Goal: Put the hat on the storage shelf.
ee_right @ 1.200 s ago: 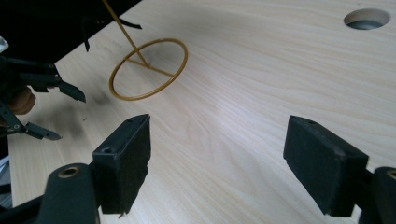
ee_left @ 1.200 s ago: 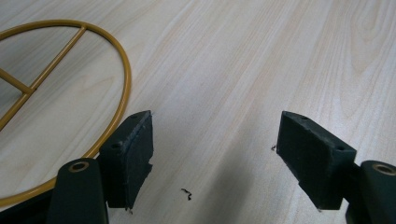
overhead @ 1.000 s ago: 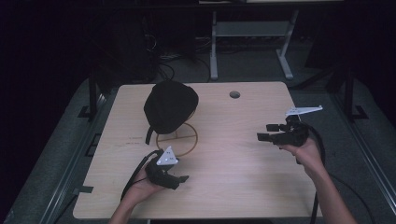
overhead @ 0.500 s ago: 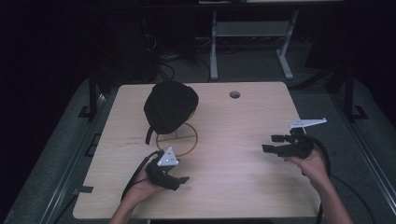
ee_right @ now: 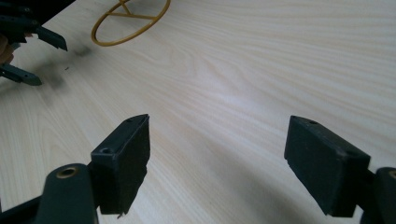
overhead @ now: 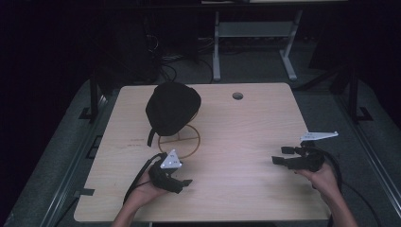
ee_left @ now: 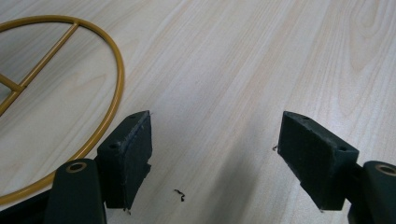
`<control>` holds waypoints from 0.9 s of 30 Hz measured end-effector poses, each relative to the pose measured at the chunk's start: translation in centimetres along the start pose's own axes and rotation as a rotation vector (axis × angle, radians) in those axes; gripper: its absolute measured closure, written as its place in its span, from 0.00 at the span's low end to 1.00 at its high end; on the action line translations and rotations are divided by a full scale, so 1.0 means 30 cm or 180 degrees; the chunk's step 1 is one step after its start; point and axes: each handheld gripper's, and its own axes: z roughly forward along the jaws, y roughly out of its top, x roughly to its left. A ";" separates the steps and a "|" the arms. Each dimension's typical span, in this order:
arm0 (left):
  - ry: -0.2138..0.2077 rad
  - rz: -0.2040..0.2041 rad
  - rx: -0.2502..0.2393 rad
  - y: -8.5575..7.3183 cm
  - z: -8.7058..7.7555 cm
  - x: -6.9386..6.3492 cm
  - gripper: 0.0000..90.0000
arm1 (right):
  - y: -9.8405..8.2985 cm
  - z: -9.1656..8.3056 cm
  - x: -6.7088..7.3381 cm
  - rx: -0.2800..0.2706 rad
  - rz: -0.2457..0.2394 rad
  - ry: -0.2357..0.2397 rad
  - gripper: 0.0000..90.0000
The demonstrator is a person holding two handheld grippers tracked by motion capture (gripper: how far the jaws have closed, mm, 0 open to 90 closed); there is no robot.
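High view: cap [overhead: 172,108] hides stand [overhead: 179,141].

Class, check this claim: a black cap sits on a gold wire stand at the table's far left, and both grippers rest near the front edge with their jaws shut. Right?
One error: the jaws are open, not shut. The left gripper and right gripper show their pads wide apart over bare wood in each gripper view. The black cap does sit on the gold wire stand.

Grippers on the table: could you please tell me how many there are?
2. The left gripper is at the near left, beside the yellow ring stand; the right gripper is near the table's right edge.
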 end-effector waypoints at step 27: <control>-0.0041 -0.0055 -0.0024 -0.008 0.008 0.001 0.29 | -0.178 -0.031 0.092 -0.0160 -0.0033 -0.0101 0.21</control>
